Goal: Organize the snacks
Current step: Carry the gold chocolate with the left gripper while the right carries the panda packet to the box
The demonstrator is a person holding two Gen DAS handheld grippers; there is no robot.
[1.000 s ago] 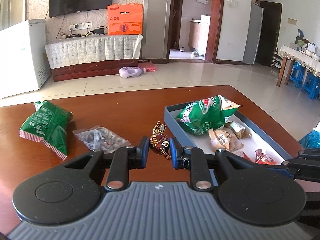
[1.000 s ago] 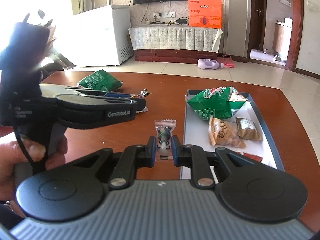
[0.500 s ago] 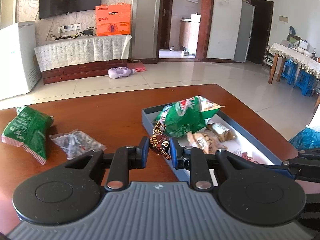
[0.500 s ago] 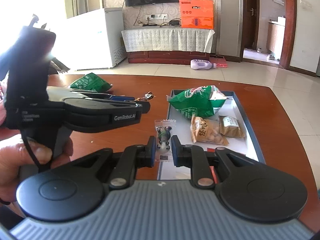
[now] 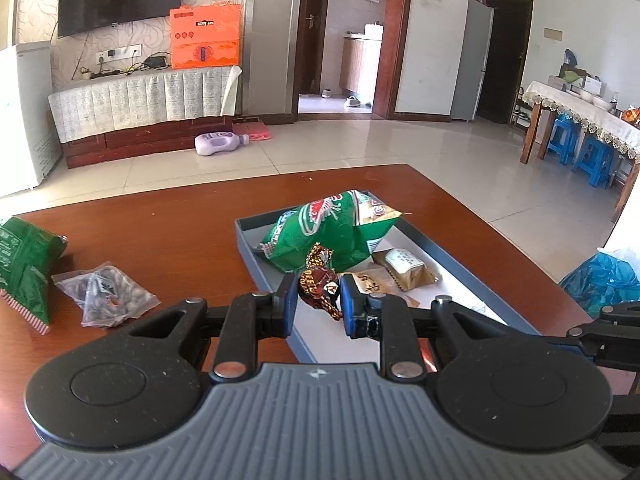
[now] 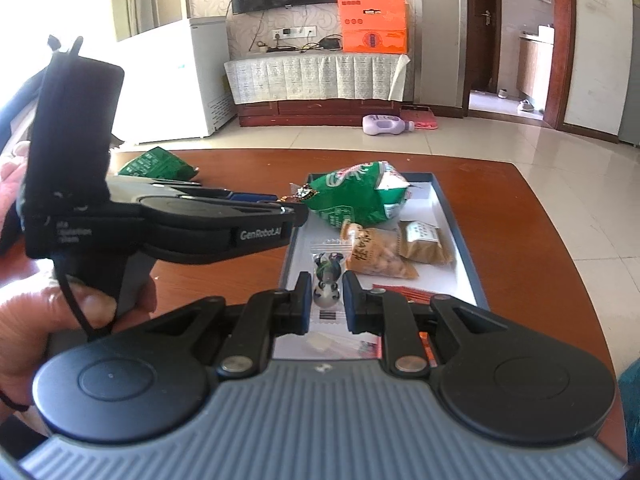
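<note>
Left wrist view: left gripper [image 5: 319, 304] clenched on one brown-wrapped candy [image 5: 318, 282], pinched between the blue pads, held above the near-left corner of the one blue-grey tray [image 5: 472, 270]. Past the jaws in the tray: one big green chip bag [image 5: 332, 234], two tan snack packs [image 5: 404, 268] to the right of the jaws. Left of the jaws on the brown table [image 5: 160, 236]: one clear bag of dark snacks [image 5: 106, 294] and, further left, one green bag [image 5: 24, 260] at the frame edge. Versus a second ago the tray sits closer in and more under the jaws, and the loose bags have slid leftward in frame; the grip is unchanged. Right wrist view: right gripper [image 6: 326, 298] clenched on one small clear packet with a panda print [image 6: 328, 278], held over the near end of the tray [image 6: 460, 236]. Ahead and right of the jaws: the chip bag [image 6: 356, 196] and the two tan packs [image 6: 400, 248]; red wrappers [image 6: 404, 293] just right of the jaws. The left gripper [image 6: 288, 204] crosses from the left, held by a hand [image 6: 60, 320], its candy tip over the tray's left edge. Earlier the panda packet hung over bare table left of the tray; now it is over the tray.
</note>
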